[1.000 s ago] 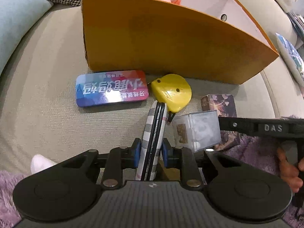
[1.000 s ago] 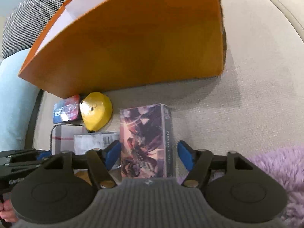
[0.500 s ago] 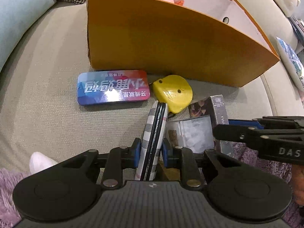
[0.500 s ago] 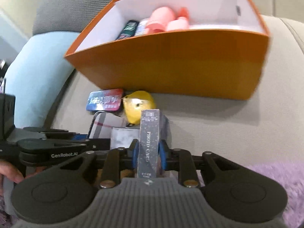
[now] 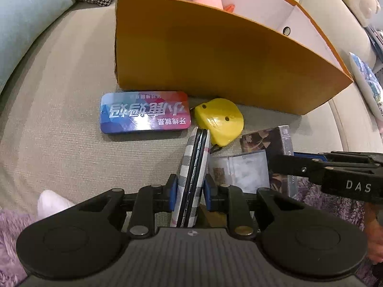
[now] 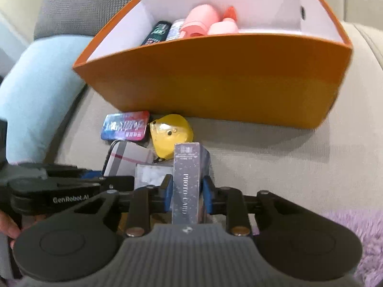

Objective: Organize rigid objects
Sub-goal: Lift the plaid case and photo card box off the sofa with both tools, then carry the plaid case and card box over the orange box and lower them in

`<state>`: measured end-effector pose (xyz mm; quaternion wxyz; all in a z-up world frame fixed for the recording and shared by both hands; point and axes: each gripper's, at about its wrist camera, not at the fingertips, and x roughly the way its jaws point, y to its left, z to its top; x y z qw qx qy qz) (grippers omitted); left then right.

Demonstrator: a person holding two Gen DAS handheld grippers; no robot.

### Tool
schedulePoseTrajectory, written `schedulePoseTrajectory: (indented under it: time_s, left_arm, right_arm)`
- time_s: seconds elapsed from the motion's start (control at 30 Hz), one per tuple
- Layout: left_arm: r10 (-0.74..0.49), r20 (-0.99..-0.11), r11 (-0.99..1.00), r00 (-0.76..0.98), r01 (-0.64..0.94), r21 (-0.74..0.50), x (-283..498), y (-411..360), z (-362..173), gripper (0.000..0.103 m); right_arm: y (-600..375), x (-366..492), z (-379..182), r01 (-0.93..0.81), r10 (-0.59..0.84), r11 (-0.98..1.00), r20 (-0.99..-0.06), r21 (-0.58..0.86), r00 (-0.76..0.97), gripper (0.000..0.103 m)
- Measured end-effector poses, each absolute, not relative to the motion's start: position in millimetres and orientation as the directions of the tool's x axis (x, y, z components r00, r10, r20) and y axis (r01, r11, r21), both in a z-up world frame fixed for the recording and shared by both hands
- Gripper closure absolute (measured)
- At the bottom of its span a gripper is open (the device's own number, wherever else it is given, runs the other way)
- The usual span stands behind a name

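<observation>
While several items already lie in the orange box (image 6: 215,81), both tongs are loaded: the left gripper (image 5: 190,192) is clamped on a plaid case (image 5: 194,167) held edge-up, and the right gripper (image 6: 186,195) pinches a photo card box (image 6: 186,179). Left on the sofa, by my judgement, are the colourful tin (image 5: 144,112), the yellow tape measure (image 5: 219,119) and a clear case (image 5: 241,169). Only the right wrist view shows the box's contents, pink pieces (image 6: 203,22) and a dark packet (image 6: 156,33); the left view reads the tin's lettering.
</observation>
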<state>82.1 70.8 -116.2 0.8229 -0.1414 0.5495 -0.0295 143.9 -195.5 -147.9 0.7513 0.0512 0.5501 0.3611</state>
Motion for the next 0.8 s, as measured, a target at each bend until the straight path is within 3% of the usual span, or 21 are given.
schedulePoseTrajectory:
  time_s: [0.3,0.8]
  left_arm:
    - [-0.205,-0.863,0.953,0.461,-0.108,-0.284,70,70,-89,0.081]
    - [-0.271,-0.772,0.960,0.575,0.109,-0.257,100,47,35,0.081]
  right_arm:
    - [-203,134,-122,-0.571,0.602,0.710,-0.776,0.411,0.190,0.079]
    - [-203,139,-10,-0.826,0.613,0.547,-0.736,0.135,0.286,0.079]
